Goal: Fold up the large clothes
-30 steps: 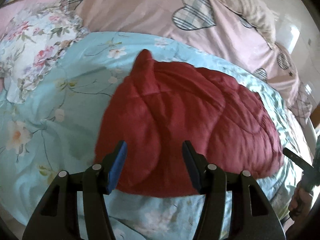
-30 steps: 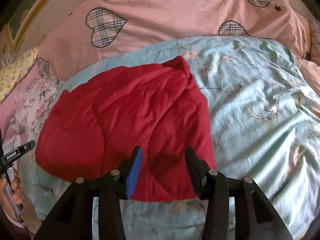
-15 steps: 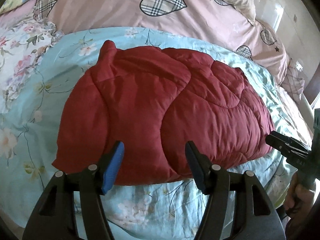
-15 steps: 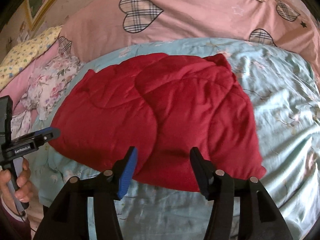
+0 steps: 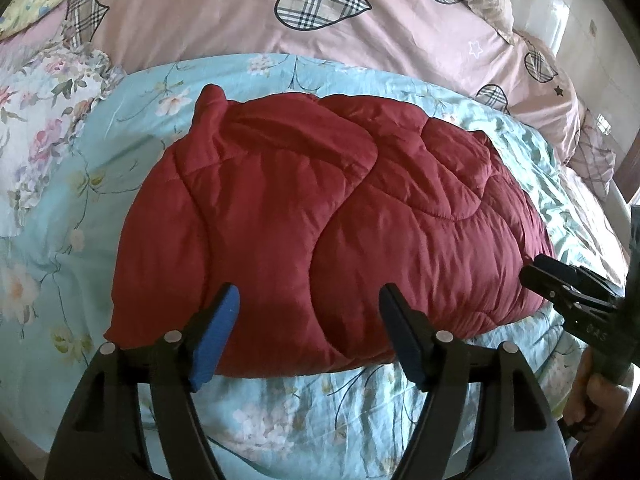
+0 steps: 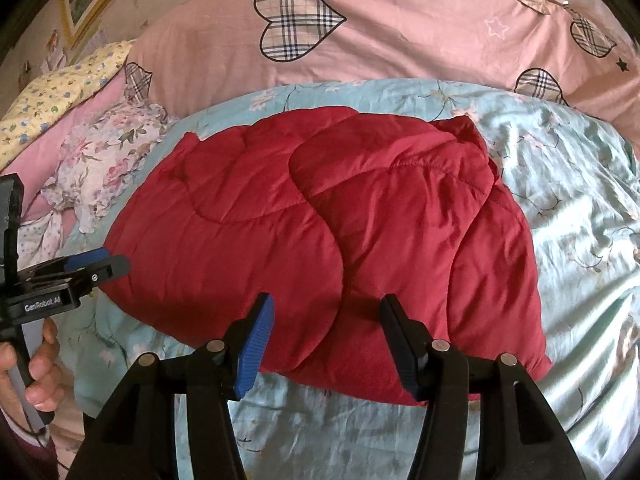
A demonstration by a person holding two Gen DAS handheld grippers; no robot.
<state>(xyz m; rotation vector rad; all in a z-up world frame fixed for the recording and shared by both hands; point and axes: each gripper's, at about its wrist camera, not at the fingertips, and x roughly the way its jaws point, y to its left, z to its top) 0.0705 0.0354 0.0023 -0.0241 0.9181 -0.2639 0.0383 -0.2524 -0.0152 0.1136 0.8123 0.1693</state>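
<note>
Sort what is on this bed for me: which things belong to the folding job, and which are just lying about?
Part of the job:
- red quilted garment, lying folded on the bed
- left hand-held gripper, open, nothing between its pads
- right hand-held gripper, open, holding nothing

Just lying about:
- light blue floral cover under the garment
- pink heart-print duvet
- floral pillow
- yellow patterned pillow

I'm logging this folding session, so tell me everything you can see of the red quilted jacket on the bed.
The red quilted jacket is a deep red, padded garment with curved stitch lines and a slight sheen. It lies folded into a puffy, roughly oblong bundle, one flap overlapping the other down the middle, with a small peak of fabric sticking up at one far corner. It rests on the light blue floral bedspread, in front of the pink heart-patterned duvet. Nothing grips it: both grippers' jaws stand open near its front edge, with no pad pressing on it.
</note>
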